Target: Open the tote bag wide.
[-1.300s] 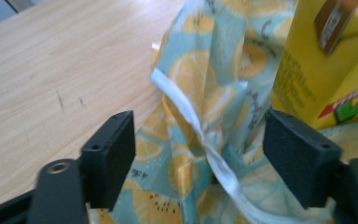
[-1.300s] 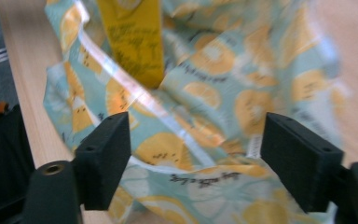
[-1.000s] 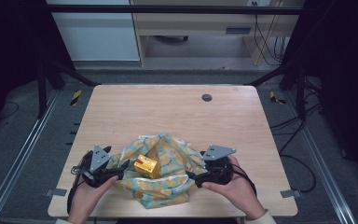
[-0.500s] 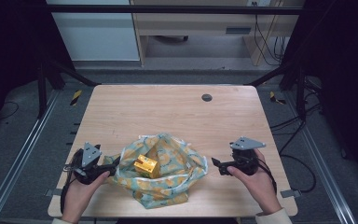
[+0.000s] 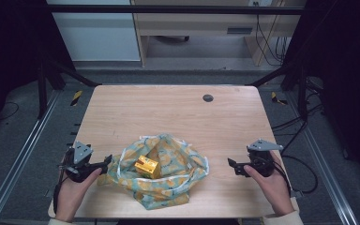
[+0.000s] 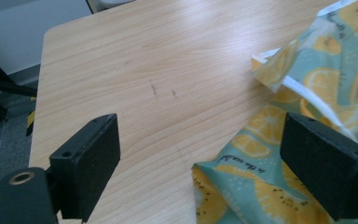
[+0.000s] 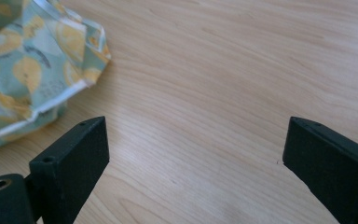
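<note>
Both sets of tongs stand wide and hold nothing. The left tongs (image 5: 107, 161) sit at the near-left edge of the lemon-print cloth (image 5: 168, 176), a fold lying loose between their jaws; the right tongs (image 5: 231, 164), jaws just opened over bare tabletop (image 5: 168, 112), rest well apart on its right. The cloth lies crumpled, longer left to right, cradling a small yellow box (image 5: 147, 166) tilted toward the left hand, the nearer one.
</note>
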Demonstrator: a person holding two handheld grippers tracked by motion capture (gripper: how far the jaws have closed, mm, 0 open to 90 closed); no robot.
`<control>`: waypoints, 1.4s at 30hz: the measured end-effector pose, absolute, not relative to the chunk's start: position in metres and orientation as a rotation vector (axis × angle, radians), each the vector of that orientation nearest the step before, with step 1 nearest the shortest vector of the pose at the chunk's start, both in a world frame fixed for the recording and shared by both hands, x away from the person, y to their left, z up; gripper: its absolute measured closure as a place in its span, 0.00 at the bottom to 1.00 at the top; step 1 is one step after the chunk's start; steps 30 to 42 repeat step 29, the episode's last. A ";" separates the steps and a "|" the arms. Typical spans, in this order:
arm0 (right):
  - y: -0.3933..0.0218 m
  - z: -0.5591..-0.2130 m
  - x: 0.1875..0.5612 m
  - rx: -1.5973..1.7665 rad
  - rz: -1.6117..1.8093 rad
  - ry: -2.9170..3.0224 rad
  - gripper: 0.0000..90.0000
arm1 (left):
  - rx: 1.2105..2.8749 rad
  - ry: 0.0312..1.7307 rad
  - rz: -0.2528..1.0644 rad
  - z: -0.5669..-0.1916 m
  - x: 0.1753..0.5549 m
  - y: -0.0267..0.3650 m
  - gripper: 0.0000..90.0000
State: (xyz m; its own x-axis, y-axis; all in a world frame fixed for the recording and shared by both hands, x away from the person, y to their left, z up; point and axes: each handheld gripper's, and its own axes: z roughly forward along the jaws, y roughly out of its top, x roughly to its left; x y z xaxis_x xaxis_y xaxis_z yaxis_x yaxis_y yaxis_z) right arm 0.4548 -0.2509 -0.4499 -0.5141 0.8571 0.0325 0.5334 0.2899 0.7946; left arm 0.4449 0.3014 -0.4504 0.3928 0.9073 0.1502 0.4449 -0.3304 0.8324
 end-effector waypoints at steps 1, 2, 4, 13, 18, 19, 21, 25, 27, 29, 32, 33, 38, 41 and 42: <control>-0.253 -0.452 0.455 1.255 1.086 2.163 0.08 | 1.937 1.165 0.816 -0.451 0.446 0.303 0.13; -0.254 -0.453 0.455 1.268 1.082 2.167 0.08 | 1.934 1.171 0.820 -0.451 0.446 0.304 0.13; -0.259 -0.457 0.455 1.281 1.055 2.165 0.08 | 1.933 1.182 0.825 -0.452 0.447 0.308 0.13; -0.272 -0.469 0.461 1.340 0.983 2.151 0.07 | 1.956 1.254 0.830 -0.460 0.455 0.327 0.12; -0.282 -0.475 0.467 1.400 0.939 2.113 0.08 | 1.985 1.293 0.790 -0.470 0.461 0.333 0.10; -0.282 -0.475 0.467 1.400 0.939 2.113 0.08 | 2.004 1.296 0.781 -0.472 0.462 0.333 0.10; -0.283 -0.478 0.469 1.409 0.913 2.114 0.08 | 2.020 1.291 0.778 -0.473 0.463 0.332 0.10; -0.281 -0.483 0.469 1.416 0.881 2.136 0.09 | 2.028 1.283 0.765 -0.474 0.462 0.332 0.10; -0.280 -0.482 0.469 1.409 0.886 2.135 0.09 | 2.047 1.288 0.746 -0.476 0.463 0.331 0.09; -0.278 -0.483 0.469 1.417 0.893 2.147 0.09 | 2.055 1.278 0.741 -0.476 0.463 0.329 0.09; -0.278 -0.483 0.469 1.417 0.893 2.147 0.09 | 2.055 1.278 0.741 -0.476 0.463 0.329 0.09; -0.278 -0.483 0.469 1.417 0.893 2.147 0.09 | 2.055 1.278 0.741 -0.476 0.463 0.329 0.09; -0.278 -0.483 0.469 1.417 0.893 2.147 0.09 | 2.055 1.278 0.741 -0.476 0.463 0.329 0.09; -0.278 -0.483 0.469 1.417 0.893 2.147 0.09 | 2.055 1.278 0.741 -0.476 0.463 0.329 0.09; -0.278 -0.483 0.469 1.417 0.893 2.147 0.09 | 2.055 1.278 0.741 -0.476 0.463 0.329 0.09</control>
